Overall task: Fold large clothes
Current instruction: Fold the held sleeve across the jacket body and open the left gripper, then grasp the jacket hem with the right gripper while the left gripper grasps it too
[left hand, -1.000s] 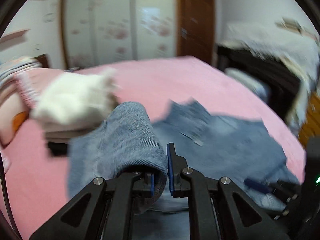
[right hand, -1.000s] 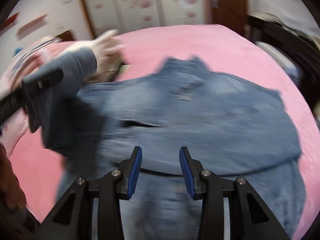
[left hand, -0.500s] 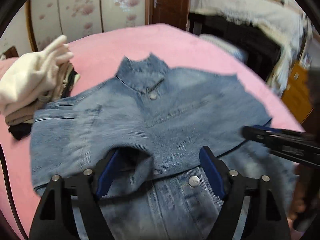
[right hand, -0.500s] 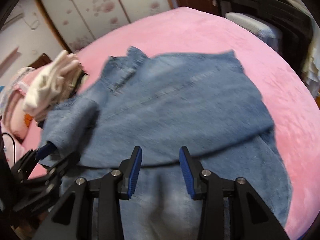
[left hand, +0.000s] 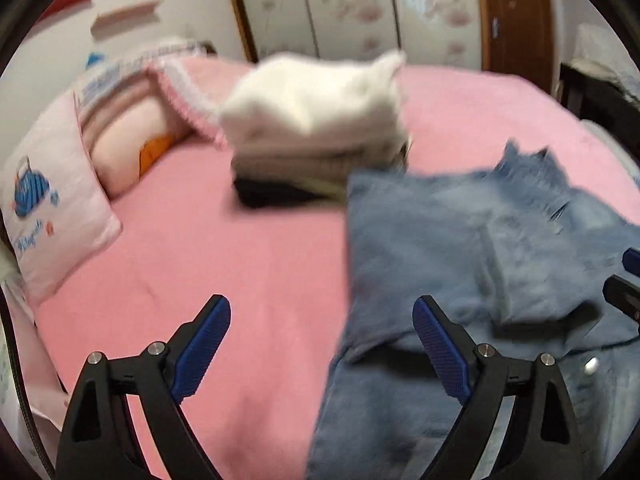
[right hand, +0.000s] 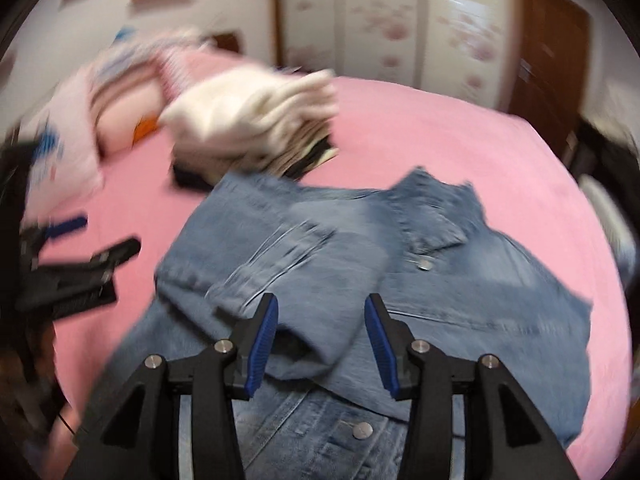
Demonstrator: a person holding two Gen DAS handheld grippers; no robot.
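With both sleeves laid across the jacket [right hand: 460,292] on the bed [left hand: 224,264], my left fingers [left hand: 320,344] & right fingers [right hand: 318,340] gape wide, holding nothing. Next I'd pinch both hem corners evenly, w/ layers flat, then fold up.

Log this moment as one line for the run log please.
left gripper open, empty | right gripper open above folded sleeve | denim jacket on pink bed | stack of folded clothes behind
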